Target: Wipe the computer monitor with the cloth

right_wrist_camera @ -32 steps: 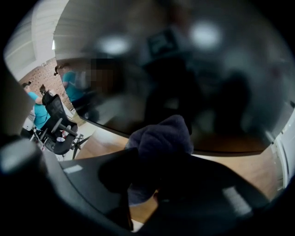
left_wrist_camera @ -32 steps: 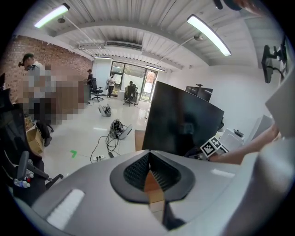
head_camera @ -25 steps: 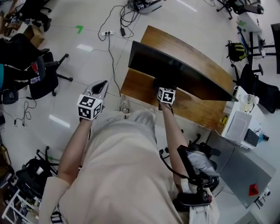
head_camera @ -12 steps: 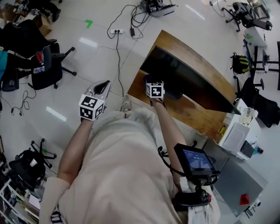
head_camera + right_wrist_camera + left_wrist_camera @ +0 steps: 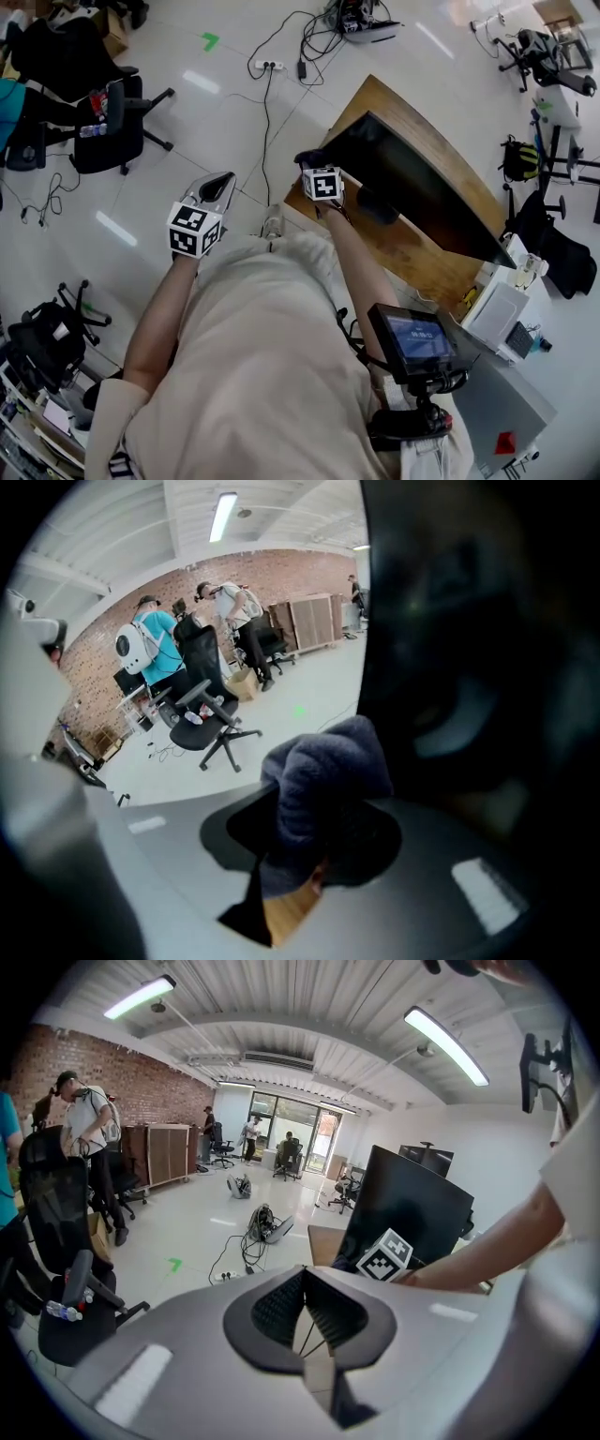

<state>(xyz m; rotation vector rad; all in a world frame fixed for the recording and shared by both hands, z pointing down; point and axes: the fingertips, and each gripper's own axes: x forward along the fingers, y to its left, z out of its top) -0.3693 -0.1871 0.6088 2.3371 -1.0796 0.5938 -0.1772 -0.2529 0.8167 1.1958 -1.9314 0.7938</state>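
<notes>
A black computer monitor (image 5: 412, 183) stands on a wooden desk (image 5: 394, 239); its dark screen (image 5: 478, 649) fills the right of the right gripper view. My right gripper (image 5: 312, 169) is shut on a grey-blue cloth (image 5: 319, 780) at the monitor's left edge, the cloth bunched against the screen. My left gripper (image 5: 214, 192) hangs off to the left over the floor, shut with nothing between its ribbed pads (image 5: 277, 1307). From the left gripper view the monitor (image 5: 408, 1208) and the right gripper's marker cube (image 5: 386, 1254) show ahead.
Cables and a power strip (image 5: 267, 66) lie on the floor behind the desk. Office chairs (image 5: 103, 122) stand at the left, another chair (image 5: 553, 234) and a white cabinet (image 5: 497, 314) at the right. People (image 5: 150, 649) stand by the far brick wall. A small screen (image 5: 412, 339) hangs at the person's waist.
My right gripper has carried the cloth leftward along the screen, from near the monitor's middle to its left edge. The left gripper has stayed in place.
</notes>
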